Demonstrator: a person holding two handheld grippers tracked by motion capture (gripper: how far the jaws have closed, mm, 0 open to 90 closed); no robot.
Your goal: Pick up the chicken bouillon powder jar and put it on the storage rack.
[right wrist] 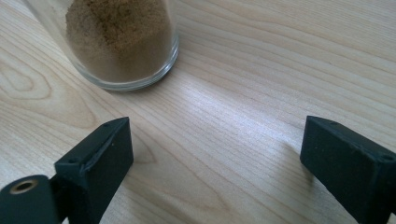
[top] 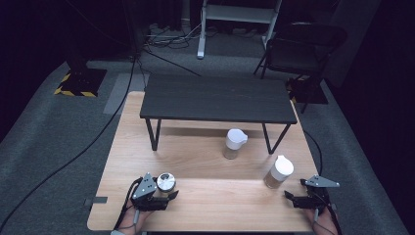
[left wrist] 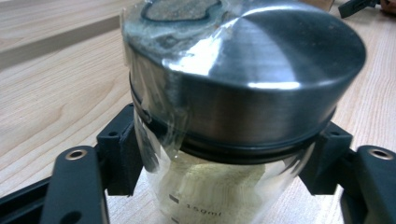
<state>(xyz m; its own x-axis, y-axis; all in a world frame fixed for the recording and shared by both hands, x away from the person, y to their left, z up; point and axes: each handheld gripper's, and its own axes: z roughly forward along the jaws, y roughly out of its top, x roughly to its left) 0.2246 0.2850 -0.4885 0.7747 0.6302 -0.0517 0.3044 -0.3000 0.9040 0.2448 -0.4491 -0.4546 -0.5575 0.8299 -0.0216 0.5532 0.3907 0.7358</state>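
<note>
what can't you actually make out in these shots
- Metal-lidded jar: its base is cut off by the bottom edge of the left gripper view.
- White-capped jar: the right gripper view crops its top.
- Far jar: too small in the high view to tell its contents.
- Left gripper: whether the jaws press the glass is unclear.

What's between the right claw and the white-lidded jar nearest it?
Nothing: bare wood. In the right gripper view the open right claw faces the white-lidded jar across bare tabletop; the high view agrees.

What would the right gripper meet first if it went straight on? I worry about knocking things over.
Probably bare table: the right gripper is open, and the white-lidded jar of brown powder stands left of its line.
</note>
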